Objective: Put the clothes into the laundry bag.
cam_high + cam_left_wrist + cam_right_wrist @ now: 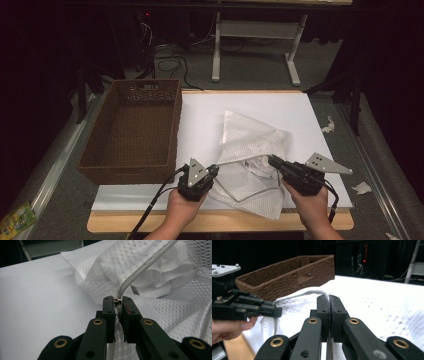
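Note:
A white mesh bag point(252, 137) lies crumpled on the white board point(200, 120), with white cloth inside it point(160, 277). Its grey zipper point(145, 266) runs along the open edge. My left gripper point(215, 169) is at the bag's near left side; in the left gripper view its jaws point(118, 300) are shut on the small metal zipper pull and the mesh beside it. My right gripper point(272, 160) is at the bag's near right side, shut point(328, 297) on the zipper band point(312, 292). The band stretches between the two grippers. The left gripper point(278, 311) faces the right one.
A brown wicker basket point(135, 127) stands on the left half of the table, also visible as the basket point(287, 272) behind the bag. Torn paper scraps point(361, 188) lie off the board's right edge. A green packet point(15, 220) lies at the bottom left. A desk frame point(255, 45) stands beyond.

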A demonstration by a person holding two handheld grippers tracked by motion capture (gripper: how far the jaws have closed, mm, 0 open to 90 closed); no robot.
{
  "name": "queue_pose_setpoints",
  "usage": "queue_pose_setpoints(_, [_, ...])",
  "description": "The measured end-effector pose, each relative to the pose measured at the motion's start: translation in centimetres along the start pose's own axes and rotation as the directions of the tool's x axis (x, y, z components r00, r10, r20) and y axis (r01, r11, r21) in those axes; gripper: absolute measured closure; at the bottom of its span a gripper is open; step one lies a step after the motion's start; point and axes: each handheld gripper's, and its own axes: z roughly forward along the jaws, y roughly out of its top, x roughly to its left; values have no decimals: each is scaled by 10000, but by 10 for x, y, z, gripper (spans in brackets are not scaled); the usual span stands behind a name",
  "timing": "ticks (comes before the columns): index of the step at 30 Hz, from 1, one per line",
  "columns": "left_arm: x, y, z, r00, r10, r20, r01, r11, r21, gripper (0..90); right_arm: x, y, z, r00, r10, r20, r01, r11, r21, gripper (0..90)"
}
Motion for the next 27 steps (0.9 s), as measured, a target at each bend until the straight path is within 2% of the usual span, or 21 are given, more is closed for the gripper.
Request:
queue_pose_setpoints(3, [7, -5, 4, 9997, -248, -5, 248, 9996, 96, 823, 8, -9, -6, 9994, 285, -173, -280, 9992, 287, 798])
queue_pose_setpoints(4, [13, -7, 5, 9980, -633, 54, 632, 9979, 161, 822, 10, -11, -8, 9994, 299, -155, -294, 9990, 338, 780])
queue_pose_setpoints(6, [15, -10, 7, 9970, -776, 61, 775, 9968, 200, 821, 11, -12, -9, 9993, 339, -175, -333, 9989, 338, 771])
queue_pose_setpoints(7, [19, -14, 9, 9966, -815, -106, 818, 9962, 297, 818, 13, -13, -15, 9987, 472, -188, -466, 9985, 288, 751])
queue_pose_setpoints(9, [21, -15, 9, 9958, -906, -148, 910, 9954, 290, 817, 13, -13, -17, 9987, 497, -136, -494, 9985, 255, 745])
queue_pose_setpoints(10, [25, -15, 8, 9928, -1164, -277, 1169, 9930, 168, 817, 11, -13, -21, 9987, 485, 145, -487, 9987, 151, 726])
queue_pose_setpoints(11, [25, -15, 8, 9928, -1164, -277, 1169, 9930, 168, 818, 11, -13, -21, 9987, 485, 145, -487, 9987, 151, 726])
queue_pose_setpoints(12, [26, -15, 6, 9922, -1205, -328, 1204, 9927, -38, 818, 7, -13, -24, 9968, 541, 582, -545, 9985, 48, 692])
queue_pose_setpoints(13, [26, -15, 6, 9922, -1205, -328, 1204, 9927, -38, 818, 7, -13, -24, 9968, 541, 582, -545, 9985, 48, 692])
queue_pose_setpoints(14, [25, -15, 5, 9931, -1140, -260, 1137, 9934, -149, 818, -2, -14, -26, 9906, 718, 1162, -717, 9974, -57, 643])
queue_pose_setpoints(15, [25, -15, 5, 9931, -1140, -260, 1137, 9934, -149, 817, -2, -14, -26, 9906, 718, 1162, -717, 9974, -57, 643])
queue_pose_setpoints(16, [24, -16, 4, 9936, -1105, -238, 1100, 9937, -195, 817, -13, -17, -26, 9766, 713, 2027, -729, 9973, 7, 580])
queue_pose_setpoints(17, [24, -16, 4, 9936, -1105, -238, 1100, 9937, -195, 817, -13, -17, -26, 9766, 713, 2027, -729, 9973, 7, 580])
queue_pose_setpoints(18, [23, -16, 5, 9939, -1076, -231, 1072, 9941, -185, 817, -21, -20, -24, 9679, 706, 2413, -757, 9971, 119, 533])
queue_pose_setpoints(19, [23, -16, 5, 9939, -1088, -190, 1085, 9939, -190, 816, -31, -23, -19, 9553, 891, 2820, -1018, 9943, 306, 471])
queue_pose_setpoints(20, [22, -17, 5, 9944, -1045, -154, 1042, 9944, -175, 814, -50, -29, -10, 9402, 1462, 3075, -1748, 9823, 674, 371])
queue_pose_setpoints(21, [22, -17, 5, 9944, -1045, -154, 1042, 9944, -175, 814, -50, -29, -10, 9402, 1462, 3075, -1748, 9823, 674, 371])
queue_pose_setpoints(23, [22, -18, 6, 9947, -1020, -163, 1017, 9947, -144, 813, -63, -34, 1, 9354, 1871, 3000, -2257, 9691, 995, 283])
queue_pose_setpoints(25, [21, -18, 5, 9947, -1008, -181, 1005, 9948, -158, 812, -68, -37, 13, 9353, 2014, 2908, -2526, 9558, 1505, 231])
queue_pose_setpoints(26, [21, -18, 5, 9949, -992, -190, 989, 9950, -163, 814, -72, -43, 30, 9331, 1892, 3060, -2649, 9367, 2288, 205])
queue_pose_setpoints(27, [21, -18, 5, 9949, -979, -222, 975, 9951, -170, 814, -72, -43, 30, 9331, 1892, 3060, -2649, 9367, 2288, 205])
